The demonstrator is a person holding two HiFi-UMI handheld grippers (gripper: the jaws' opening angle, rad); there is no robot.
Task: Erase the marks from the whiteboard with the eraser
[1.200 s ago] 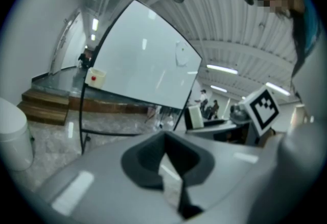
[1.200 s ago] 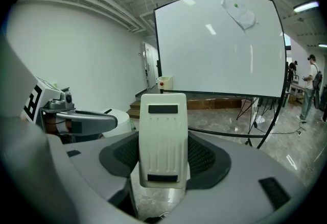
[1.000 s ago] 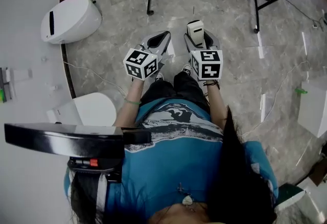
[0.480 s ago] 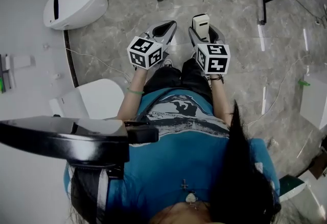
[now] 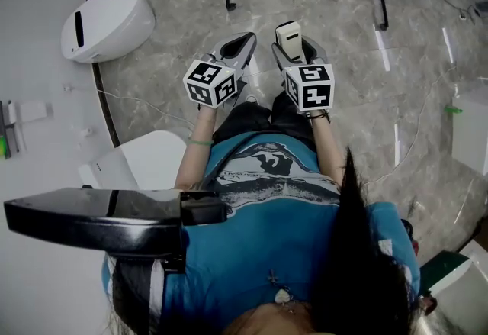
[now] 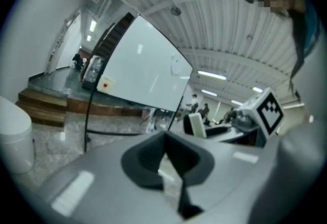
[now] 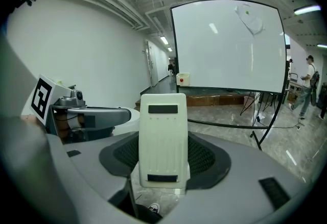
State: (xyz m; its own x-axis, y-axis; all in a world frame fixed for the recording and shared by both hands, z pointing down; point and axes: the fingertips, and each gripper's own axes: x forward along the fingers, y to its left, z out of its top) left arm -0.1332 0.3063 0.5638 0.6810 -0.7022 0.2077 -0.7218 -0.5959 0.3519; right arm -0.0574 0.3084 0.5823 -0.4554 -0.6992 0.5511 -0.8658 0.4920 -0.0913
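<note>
Right tongs (image 7: 163, 159): I have them clenched on the cream rectangular plastic eraser (image 7: 162, 126), which stands upright between them.
Left tongs (image 6: 164, 141): pressed together, nothing inside.
White black-framed whiteboard (image 7: 227, 47): well apart, beyond the eraser.

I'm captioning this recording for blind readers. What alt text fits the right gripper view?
The right tool grips a cream eraser upright between its jaws, pointed toward a free-standing whiteboard ahead. A faint smudge sits near the board's top right, and the left tool shows at the left side.
</note>
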